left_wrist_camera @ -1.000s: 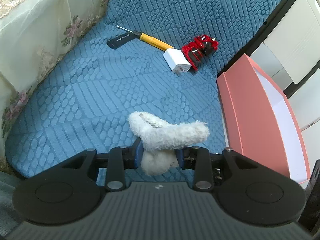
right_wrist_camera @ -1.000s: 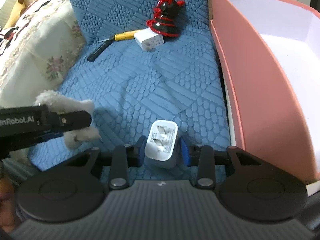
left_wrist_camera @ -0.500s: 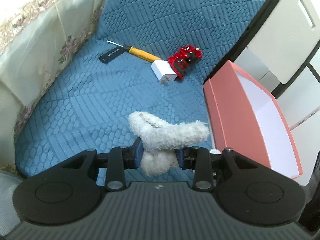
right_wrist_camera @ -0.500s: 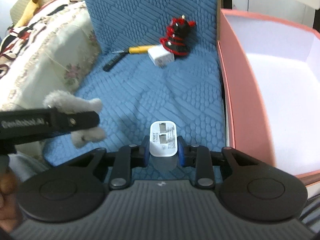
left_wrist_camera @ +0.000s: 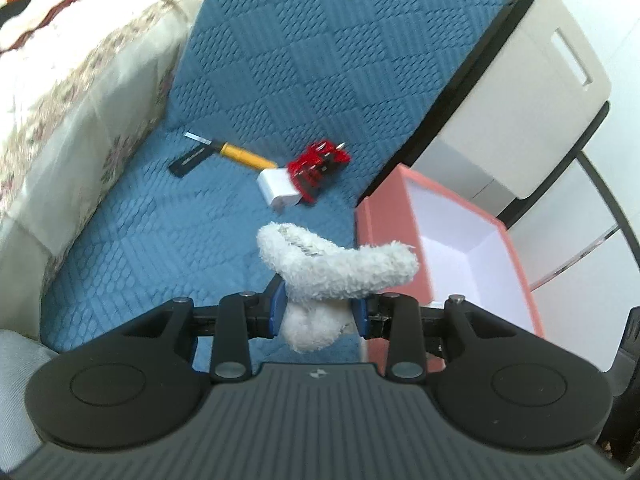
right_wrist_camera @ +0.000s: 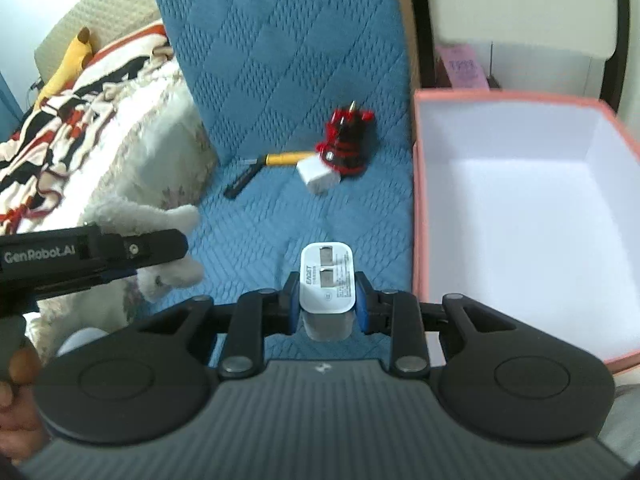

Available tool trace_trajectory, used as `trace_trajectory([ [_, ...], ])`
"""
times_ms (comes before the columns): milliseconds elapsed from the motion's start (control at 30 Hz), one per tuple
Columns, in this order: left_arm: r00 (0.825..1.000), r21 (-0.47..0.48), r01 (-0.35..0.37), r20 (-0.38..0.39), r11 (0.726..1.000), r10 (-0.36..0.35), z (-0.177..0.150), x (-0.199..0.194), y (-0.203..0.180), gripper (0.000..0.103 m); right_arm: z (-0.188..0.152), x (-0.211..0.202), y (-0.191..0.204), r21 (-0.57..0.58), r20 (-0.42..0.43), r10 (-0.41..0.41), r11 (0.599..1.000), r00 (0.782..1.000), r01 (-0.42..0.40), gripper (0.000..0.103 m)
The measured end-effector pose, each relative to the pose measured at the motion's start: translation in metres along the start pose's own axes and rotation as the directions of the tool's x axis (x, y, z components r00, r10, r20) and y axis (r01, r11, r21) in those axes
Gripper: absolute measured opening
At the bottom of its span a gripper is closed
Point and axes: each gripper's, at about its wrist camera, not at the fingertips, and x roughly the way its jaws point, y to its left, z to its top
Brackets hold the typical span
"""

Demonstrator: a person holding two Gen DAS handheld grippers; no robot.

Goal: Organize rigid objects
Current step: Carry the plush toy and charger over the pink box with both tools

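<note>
On the blue quilted cover (right_wrist_camera: 256,216), my right gripper (right_wrist_camera: 327,304) is clamping a white charger (right_wrist_camera: 327,280) beside the pink box (right_wrist_camera: 416,200) for dropping in; my left gripper (left_wrist_camera: 318,310) is pinching a fluffy white toy (left_wrist_camera: 336,268).

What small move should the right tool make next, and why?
Probably move the right tool a little to its right, over the pink box. It is shut on the white charger, which hangs above the blue cover, and the box beside it looks empty.
</note>
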Motion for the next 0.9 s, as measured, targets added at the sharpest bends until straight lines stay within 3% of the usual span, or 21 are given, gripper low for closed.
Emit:
trace_trajectory([
  [100,1.000,-0.003,0.026,0.002,1.000,-0.026,0.008,-0.006,-0.019,0.039,0.007,-0.015,-0.001,-0.039,0.015,-0.001,0.999,1.000,0.001,0.030],
  [467,0.997,0.049,0.071,0.023,0.996,-0.073,0.029,-0.013,-0.100,0.039,0.040,-0.066,-0.042,-0.015,0.089,0.002,1.000,0.996,0.000,0.030],
  [700,0.994,0.087,0.106,0.017,0.991,-0.108,0.039,0.007,-0.150,0.039,0.058,-0.084,-0.075,0.006,0.136,-0.015,1.000,0.991,0.015,0.030],
  [900,0.992,0.105,0.125,-0.037,0.987,-0.122,0.035,0.045,-0.179,0.039,0.054,-0.078,-0.119,0.059,0.114,-0.057,0.997,0.992,0.050,0.030],
])
